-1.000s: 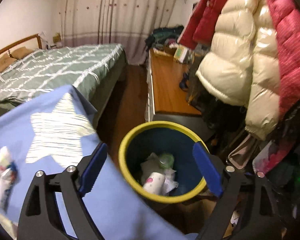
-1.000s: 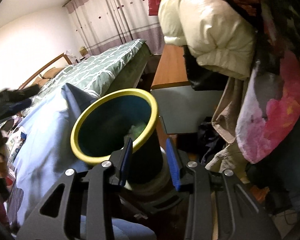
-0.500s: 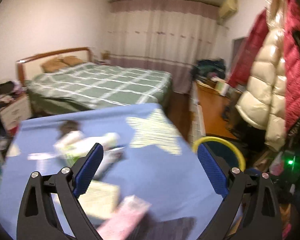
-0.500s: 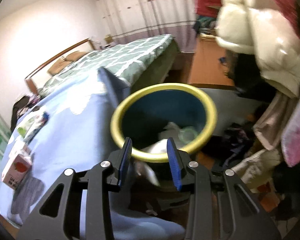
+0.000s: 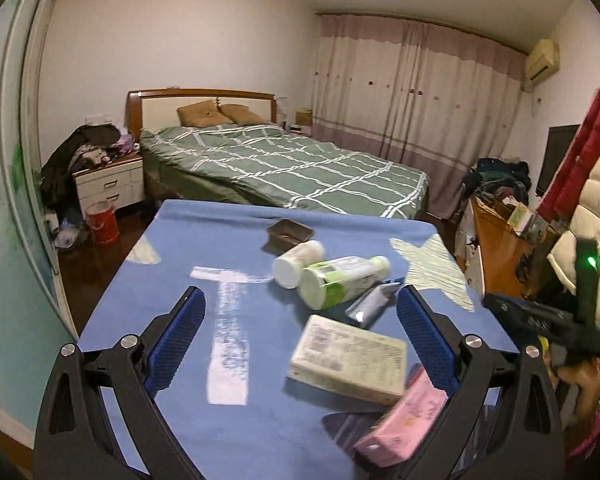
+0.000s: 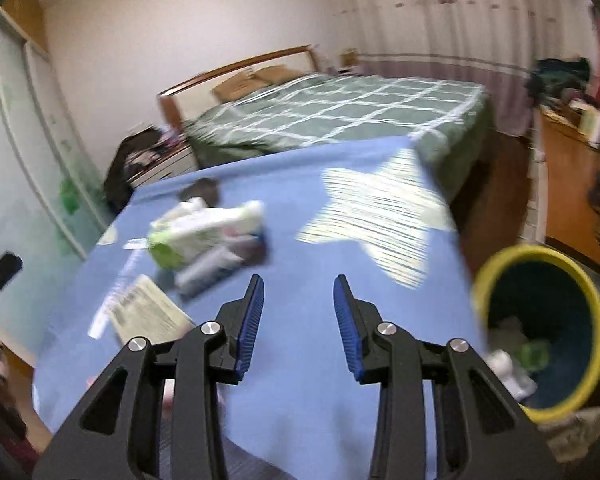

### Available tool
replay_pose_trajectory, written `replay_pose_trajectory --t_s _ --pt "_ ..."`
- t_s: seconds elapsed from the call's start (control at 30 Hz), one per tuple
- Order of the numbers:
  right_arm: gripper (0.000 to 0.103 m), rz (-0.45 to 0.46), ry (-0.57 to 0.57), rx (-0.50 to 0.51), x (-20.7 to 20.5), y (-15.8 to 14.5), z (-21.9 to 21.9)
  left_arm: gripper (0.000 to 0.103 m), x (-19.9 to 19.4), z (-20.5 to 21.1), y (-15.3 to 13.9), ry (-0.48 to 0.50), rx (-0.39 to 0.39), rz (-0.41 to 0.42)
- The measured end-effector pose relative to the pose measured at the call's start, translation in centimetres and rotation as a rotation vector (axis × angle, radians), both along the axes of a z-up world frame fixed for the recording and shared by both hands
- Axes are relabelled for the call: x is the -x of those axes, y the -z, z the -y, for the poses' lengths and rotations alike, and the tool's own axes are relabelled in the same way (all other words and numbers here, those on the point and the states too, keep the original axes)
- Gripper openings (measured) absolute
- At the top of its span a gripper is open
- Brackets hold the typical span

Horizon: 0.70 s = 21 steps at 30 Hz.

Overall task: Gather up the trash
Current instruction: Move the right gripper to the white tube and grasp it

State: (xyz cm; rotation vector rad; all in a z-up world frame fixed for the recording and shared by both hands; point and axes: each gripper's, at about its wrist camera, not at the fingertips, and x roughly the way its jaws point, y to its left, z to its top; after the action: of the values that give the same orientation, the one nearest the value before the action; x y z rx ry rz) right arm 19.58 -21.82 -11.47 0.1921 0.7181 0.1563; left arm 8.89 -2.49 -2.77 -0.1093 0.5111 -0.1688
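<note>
My left gripper (image 5: pixel 300 340) is wide open and empty above a blue-clothed table (image 5: pixel 228 240). On the cloth lie a green-labelled white bottle (image 5: pixel 340 280), a smaller white bottle (image 5: pixel 296 264), a cream carton (image 5: pixel 348 360), a pink pack (image 5: pixel 404 420), a silver wrapper (image 5: pixel 374 306) and a brown tray (image 5: pixel 290 234). My right gripper (image 6: pixel 299 320) is open and empty over the same table (image 6: pixel 300 400). The blurred bottles (image 6: pixel 204 232) and the carton (image 6: pixel 148 312) lie to its left. The yellow-rimmed blue bin (image 6: pixel 540 320), holding trash, stands at its right.
A green checked bed (image 5: pixel 292 168) lies beyond the table, with a nightstand (image 5: pixel 108 184) and a red bucket (image 5: pixel 102 224) at left. A wooden cabinet (image 5: pixel 500 248) and hanging coats (image 5: pixel 596 208) are at right. The right gripper's body (image 5: pixel 540 320) shows in the left view.
Both grippers have swung left, away from the bin and over the table. The trash on the cloth has come into the left view. The right jaws have opened wider.
</note>
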Motion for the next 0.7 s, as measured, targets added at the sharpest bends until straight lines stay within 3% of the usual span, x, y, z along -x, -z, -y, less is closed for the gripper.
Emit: replay_pose_trajectory --t_s 0.27,0.7 --pt "0.035 -0.119 -0.059 -0.011 -8.2 1.8 -5.6 0.095 -1.3 -2.5 1.5 -0.045 0.019 -0.019" --pt "0.035 -0.291 -0.028 -0.114 -13.4 5.2 -5.5 0.095 -3.5 -2.8 3.7 -0.039 0.049 -0.064"
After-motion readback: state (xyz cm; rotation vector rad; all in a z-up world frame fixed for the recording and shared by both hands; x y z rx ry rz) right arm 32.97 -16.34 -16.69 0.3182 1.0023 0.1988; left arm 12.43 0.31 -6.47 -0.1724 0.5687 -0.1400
